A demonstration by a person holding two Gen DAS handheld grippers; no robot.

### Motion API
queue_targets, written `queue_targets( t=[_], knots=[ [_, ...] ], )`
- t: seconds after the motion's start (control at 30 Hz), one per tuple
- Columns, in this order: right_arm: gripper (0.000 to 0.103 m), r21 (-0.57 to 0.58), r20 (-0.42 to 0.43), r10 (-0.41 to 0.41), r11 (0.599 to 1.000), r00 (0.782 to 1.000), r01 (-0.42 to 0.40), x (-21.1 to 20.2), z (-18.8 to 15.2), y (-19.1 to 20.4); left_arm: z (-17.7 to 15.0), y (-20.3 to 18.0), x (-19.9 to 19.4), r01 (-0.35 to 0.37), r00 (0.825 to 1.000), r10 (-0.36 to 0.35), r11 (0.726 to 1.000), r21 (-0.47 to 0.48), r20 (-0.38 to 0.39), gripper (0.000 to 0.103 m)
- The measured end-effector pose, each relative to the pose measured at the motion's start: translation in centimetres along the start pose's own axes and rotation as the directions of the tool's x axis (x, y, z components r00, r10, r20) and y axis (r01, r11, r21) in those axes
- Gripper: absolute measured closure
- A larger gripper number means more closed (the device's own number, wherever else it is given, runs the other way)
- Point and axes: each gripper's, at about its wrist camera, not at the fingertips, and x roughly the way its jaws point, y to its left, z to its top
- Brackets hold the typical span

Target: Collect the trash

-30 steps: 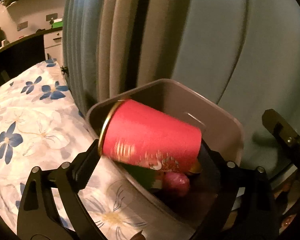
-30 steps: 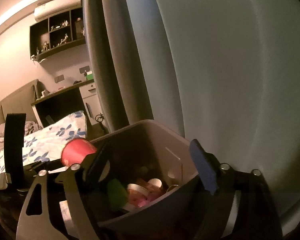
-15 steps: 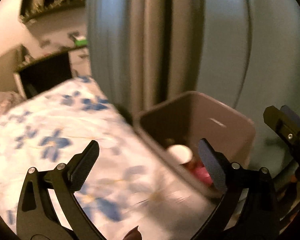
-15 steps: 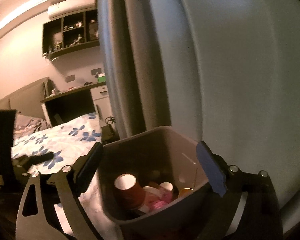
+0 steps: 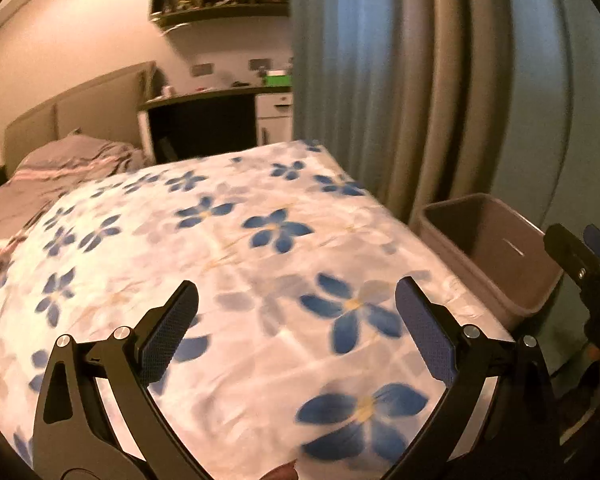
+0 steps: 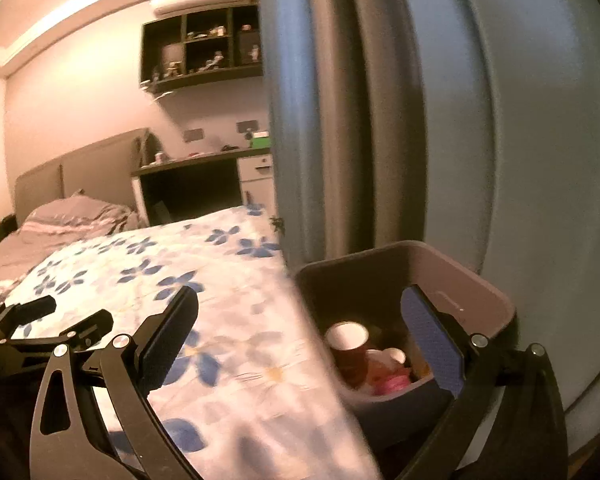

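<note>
A grey-brown trash bin [image 6: 480, 276] stands on the floor between the bed and the curtain. Inside it a red paper cup [image 6: 348, 344] sits mouth up among a white cup [image 6: 394, 356] and pink scraps [image 6: 392, 380]. My right gripper [image 6: 300, 296] is open and empty, its right finger in front of the bin's near side. My left gripper [image 5: 296, 292] is open and empty above the floral bedspread [image 5: 260, 240], left of the bin [image 5: 496, 248]. Each view catches the other gripper: the right gripper [image 5: 580, 256] at the right edge, the left gripper [image 6: 44, 320] at the left edge.
Grey-blue curtains [image 5: 420, 80] hang right behind the bin. The bed's corner [image 6: 300, 360] lies close against the bin's left side. A crumpled blanket [image 5: 72, 160], a headboard, a dark desk [image 5: 204, 120] and wall shelves [image 6: 200, 52] are at the far end.
The left gripper let go of the red cup, which now stands in the bin, and swung left over the bed. The right gripper shifted left, so the bin sits further right.
</note>
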Motion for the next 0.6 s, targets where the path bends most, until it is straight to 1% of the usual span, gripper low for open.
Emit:
queue_targets(
  t=[0.1,0.23,0.4,0.6],
  knots=[
    [0.006,-0.033,0.015,0.006,0.999,1.000,-0.006,-1.1,-0.4,2.2,-0.7,1.6,-1.9,-0.006,1.000,0.006,1.000,-0.020,0.015,0.006],
    [0.006,-0.052,0.024,-0.001,0.999,1.000,0.002,-2.6,-0.6,4.3,-1.4,2.9,-4.1,-0.020,0.998,0.021,1.000,-0.019,0.054,0.006],
    [0.006,-0.032,0.024,-0.032,0.999,0.999,0.033,-4.0,-0.7,5.6,-2.3,4.6,-6.1,-0.008,0.997,0.011,0.999,-0.046,0.075,0.006],
    [0.006,-0.042,0.030,-0.052,0.998,0.998,0.053,-5.4,-0.8,6.9,-2.8,5.5,-7.6,0.002,0.996,0.003,0.999,-0.053,0.093,0.006]
  ],
)
